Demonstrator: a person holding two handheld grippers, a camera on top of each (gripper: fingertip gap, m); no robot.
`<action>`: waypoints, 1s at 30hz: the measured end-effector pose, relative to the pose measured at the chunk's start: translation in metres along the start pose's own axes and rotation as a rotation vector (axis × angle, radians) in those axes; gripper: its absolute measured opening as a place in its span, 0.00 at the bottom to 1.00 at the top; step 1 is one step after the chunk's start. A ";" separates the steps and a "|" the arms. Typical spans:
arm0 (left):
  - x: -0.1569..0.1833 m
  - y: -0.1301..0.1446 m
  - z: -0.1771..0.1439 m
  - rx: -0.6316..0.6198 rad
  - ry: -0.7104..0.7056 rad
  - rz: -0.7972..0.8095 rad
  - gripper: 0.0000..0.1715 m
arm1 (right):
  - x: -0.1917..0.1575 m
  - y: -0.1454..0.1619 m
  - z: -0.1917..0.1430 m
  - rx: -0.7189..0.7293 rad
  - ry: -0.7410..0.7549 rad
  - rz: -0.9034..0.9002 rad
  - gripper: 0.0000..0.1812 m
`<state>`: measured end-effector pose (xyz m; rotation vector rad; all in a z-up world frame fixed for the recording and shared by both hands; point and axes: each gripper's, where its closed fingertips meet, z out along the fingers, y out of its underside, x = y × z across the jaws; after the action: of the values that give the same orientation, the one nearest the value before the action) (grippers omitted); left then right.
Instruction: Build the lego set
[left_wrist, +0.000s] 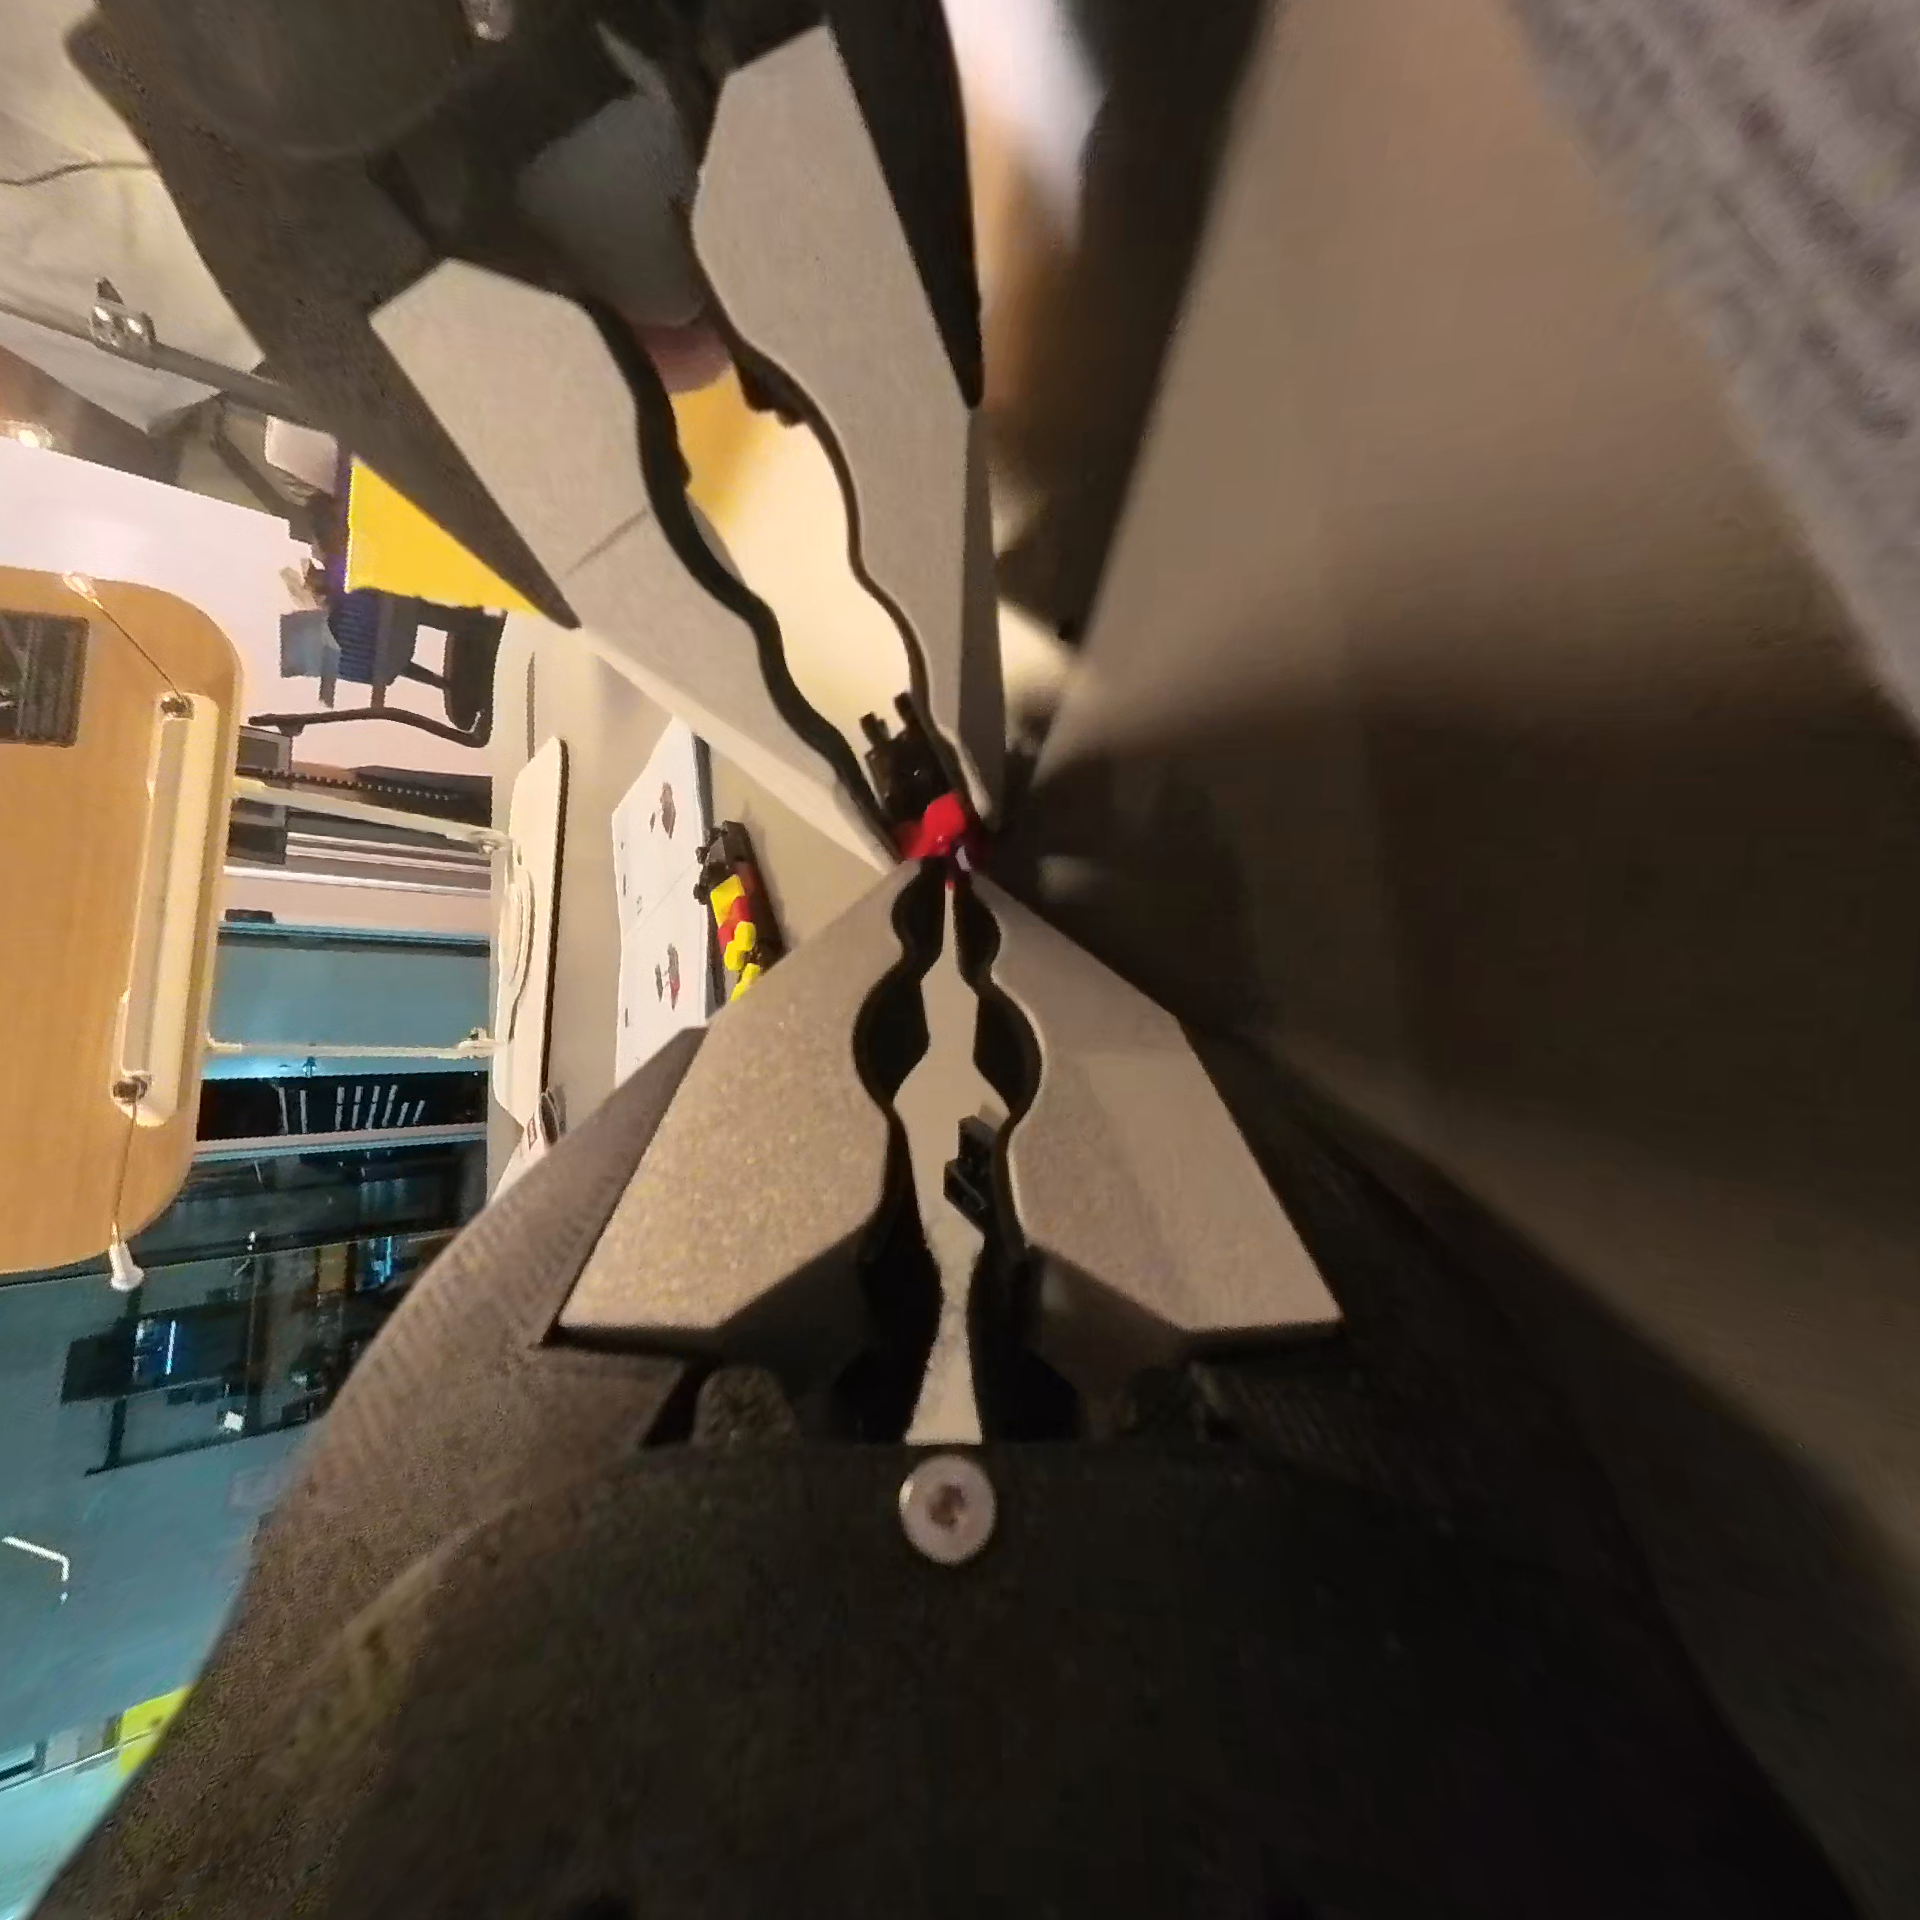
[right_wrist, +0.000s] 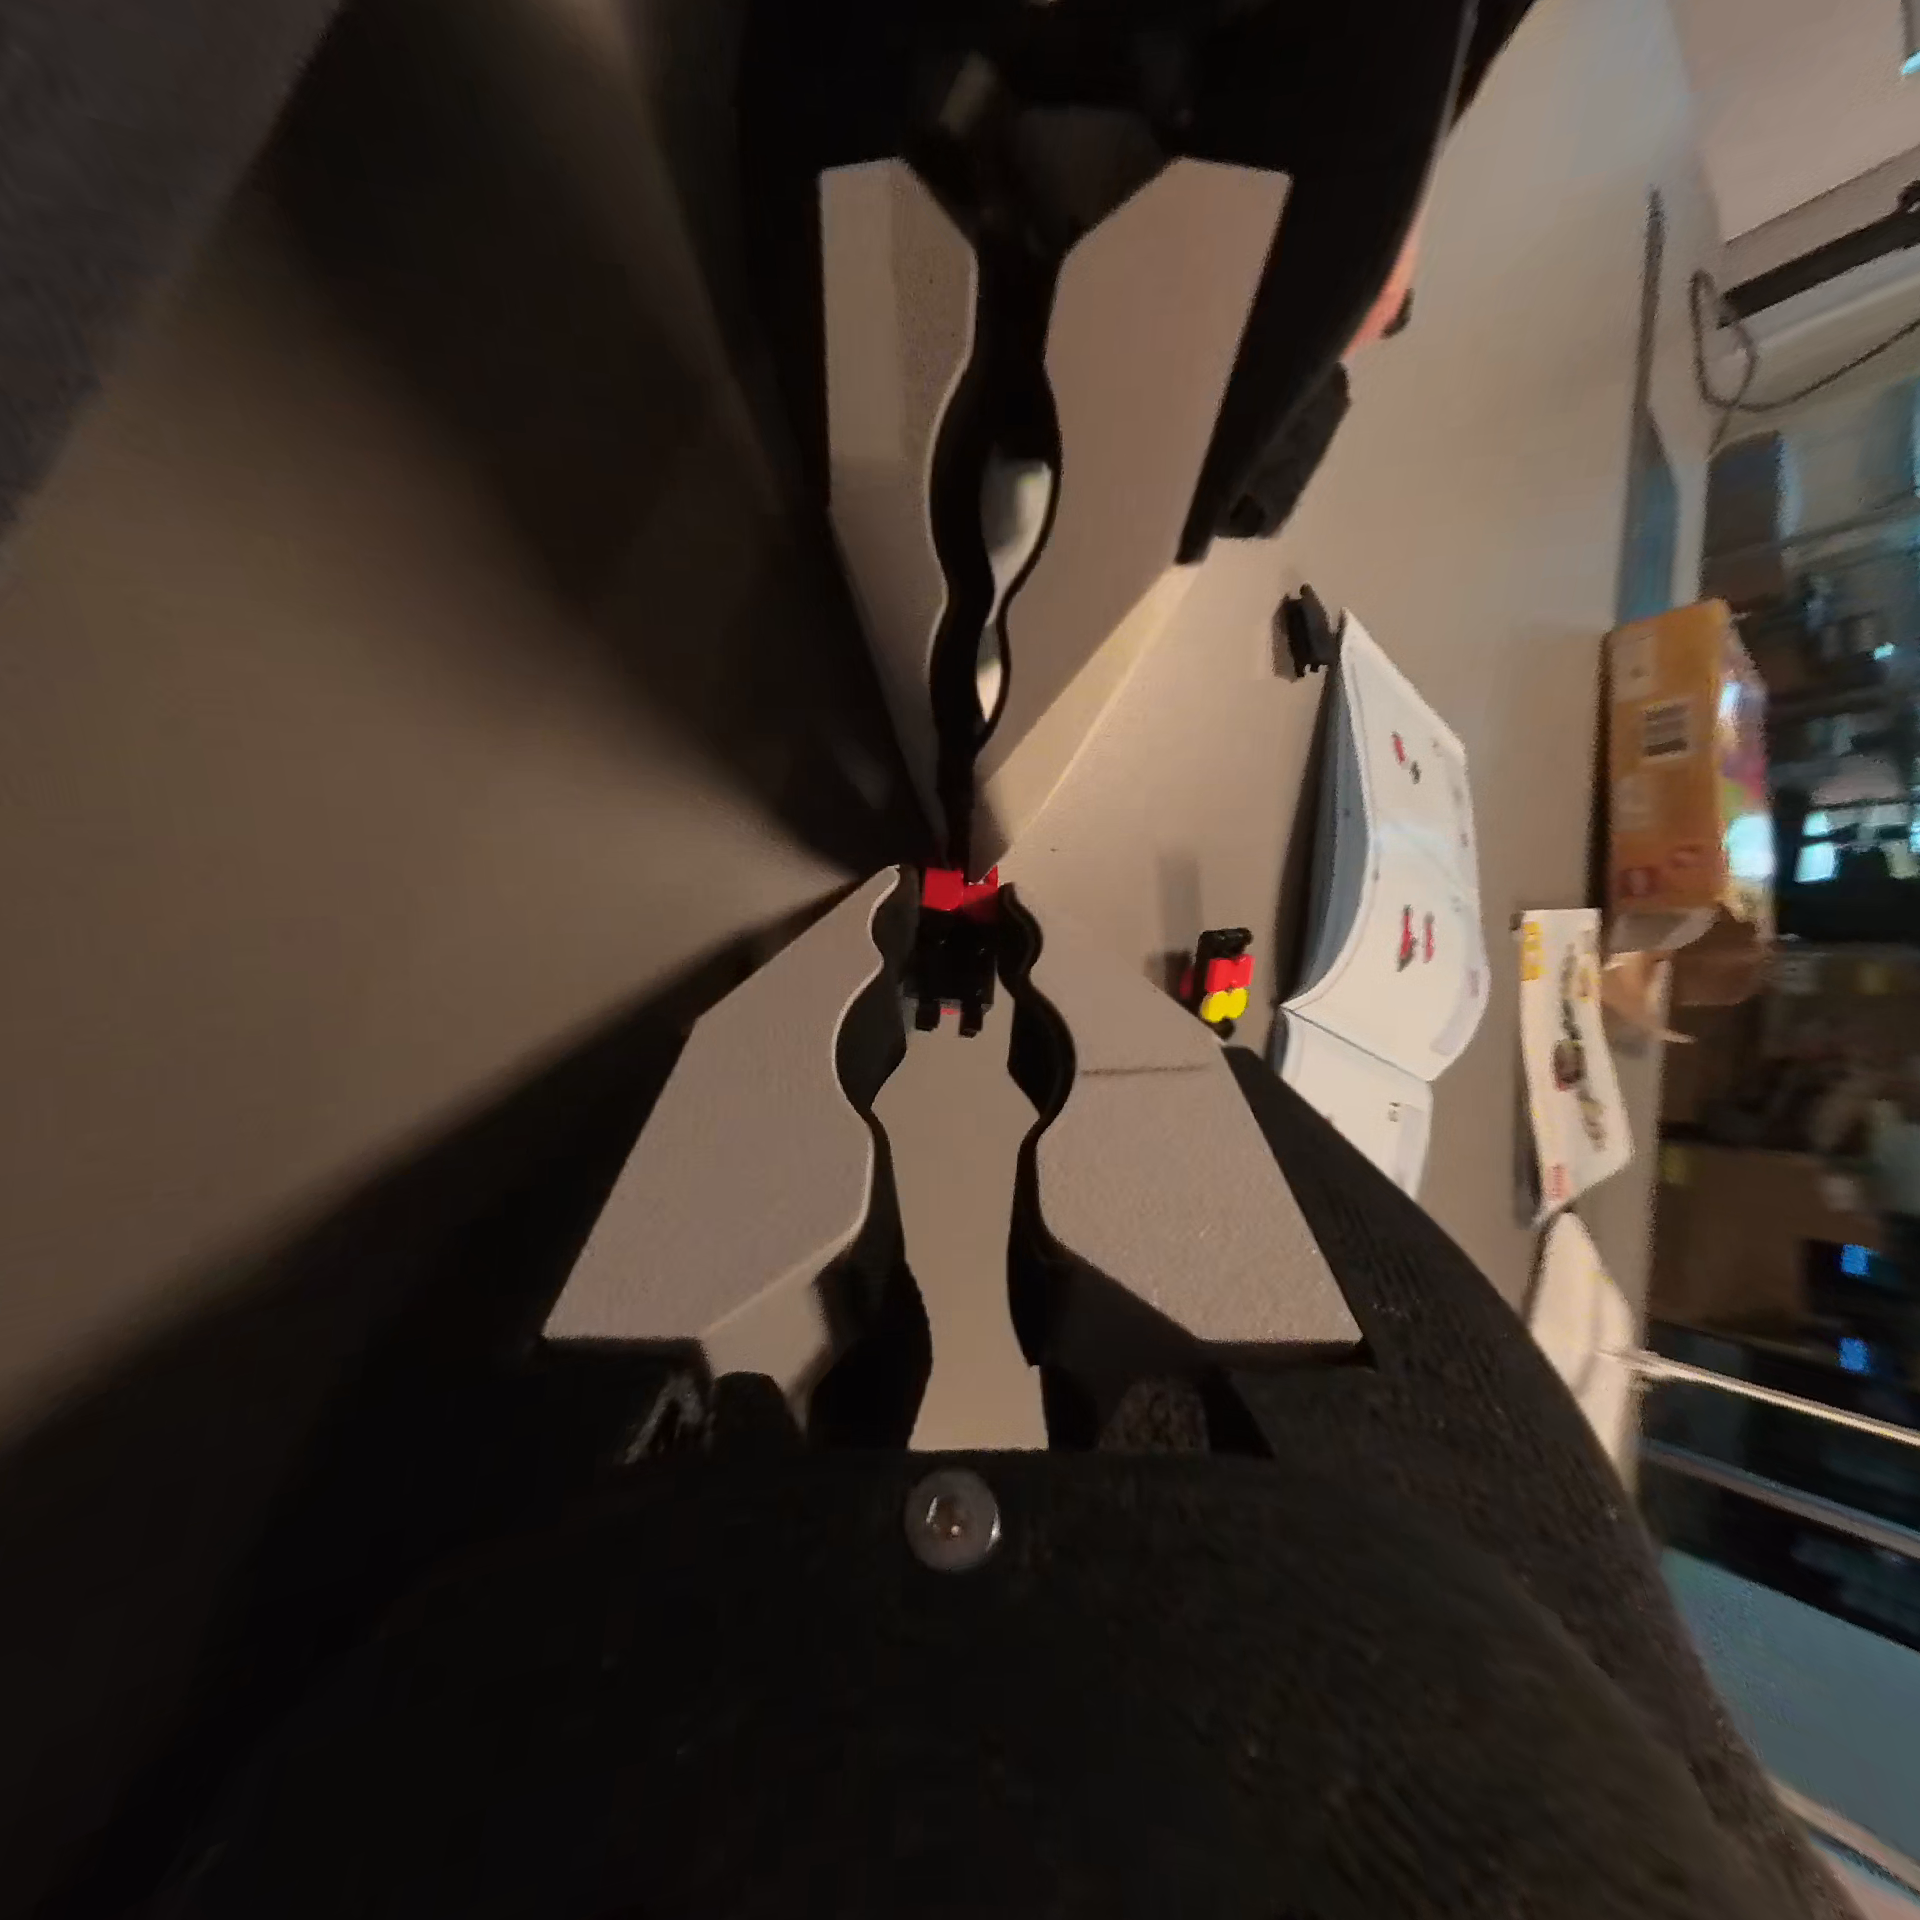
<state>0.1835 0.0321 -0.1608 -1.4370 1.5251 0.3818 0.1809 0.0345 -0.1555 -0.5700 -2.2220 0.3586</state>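
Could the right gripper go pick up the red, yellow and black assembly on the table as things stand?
Probably not yet: the right gripper is shut on the red-and-black piece. The assembly itself lies unobstructed beside the booklet.

Office room under warm light
Grey tabletop (right_wrist: 1455, 499); wooden cabinet (left_wrist: 94, 914); black office chair (left_wrist: 416, 665); teal glass partition (left_wrist: 343, 987) behind.

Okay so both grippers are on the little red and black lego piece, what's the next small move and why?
Probably press the two halves squarely together. The right gripper holds the black part, the left gripper meets it tip to tip at the red brick, so seating looks unfinished.
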 end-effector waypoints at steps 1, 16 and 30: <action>0.000 0.000 0.000 -0.004 0.001 -0.002 0.01 | 0.000 0.000 0.000 -0.008 0.019 -0.042 0.07; -0.002 0.002 0.003 -0.021 -0.007 0.011 0.00 | -0.002 -0.008 -0.006 0.227 -0.263 0.440 0.03; -0.007 0.001 0.005 0.000 -0.037 -0.017 0.00 | 0.031 0.028 -0.012 0.260 -0.215 0.637 0.03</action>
<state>0.1835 0.0397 -0.1582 -1.4346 1.4828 0.3958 0.1799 0.0751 -0.1405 -1.1311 -2.0941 1.0595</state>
